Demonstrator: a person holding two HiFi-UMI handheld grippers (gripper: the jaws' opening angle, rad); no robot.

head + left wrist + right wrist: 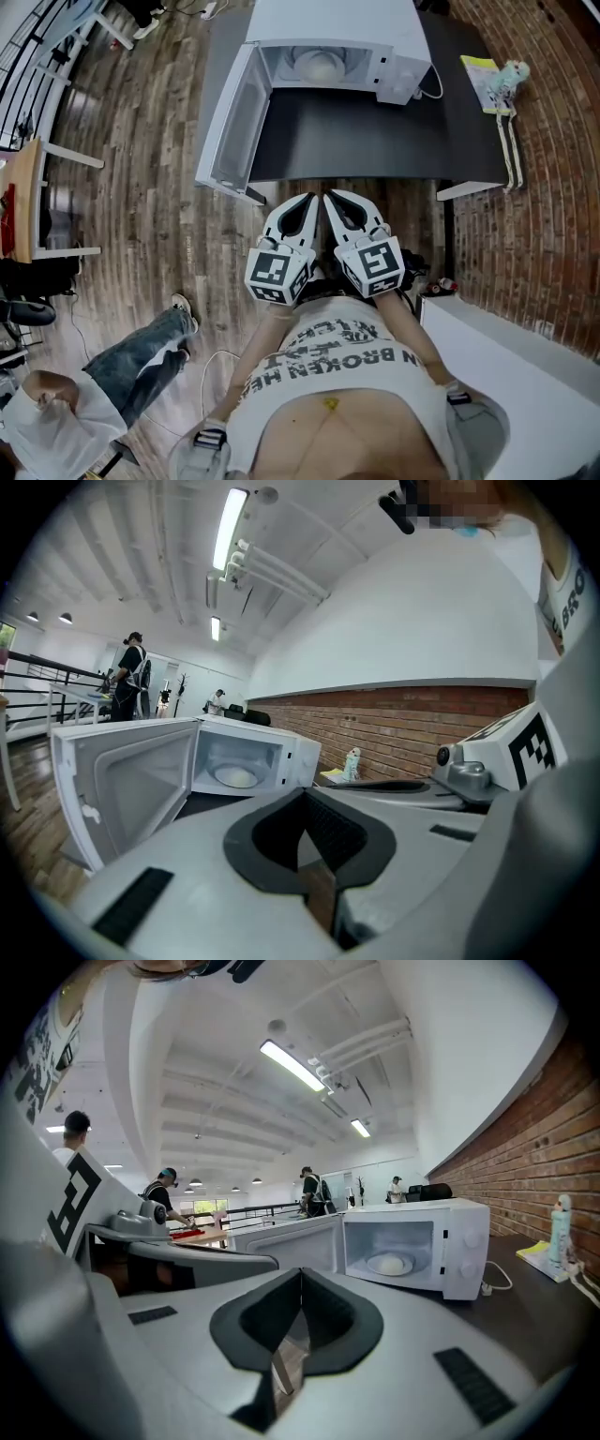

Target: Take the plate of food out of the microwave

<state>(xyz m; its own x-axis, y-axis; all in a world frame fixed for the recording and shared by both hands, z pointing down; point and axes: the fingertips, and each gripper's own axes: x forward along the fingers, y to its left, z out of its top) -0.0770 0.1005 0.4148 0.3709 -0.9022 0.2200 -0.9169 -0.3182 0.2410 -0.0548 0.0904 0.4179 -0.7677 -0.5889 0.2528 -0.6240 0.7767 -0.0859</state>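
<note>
A white microwave point(337, 42) stands on a dark table point(375, 141) with its door point(234, 117) swung open to the left. Inside lies a white plate with pale food point(317, 64), also visible in the left gripper view as the plate point(236, 776) and in the right gripper view as the plate point(389, 1264). My left gripper point(309, 202) and right gripper point(330, 199) are held side by side near my body, short of the table's front edge. Both are shut with nothing between the jaws.
A small toy figure on a yellow card point(497, 80) lies at the table's right end beside a brick wall point(553, 187). A white counter point(506, 347) is at my right. A seated person's leg point(141, 352) is at lower left on the wooden floor.
</note>
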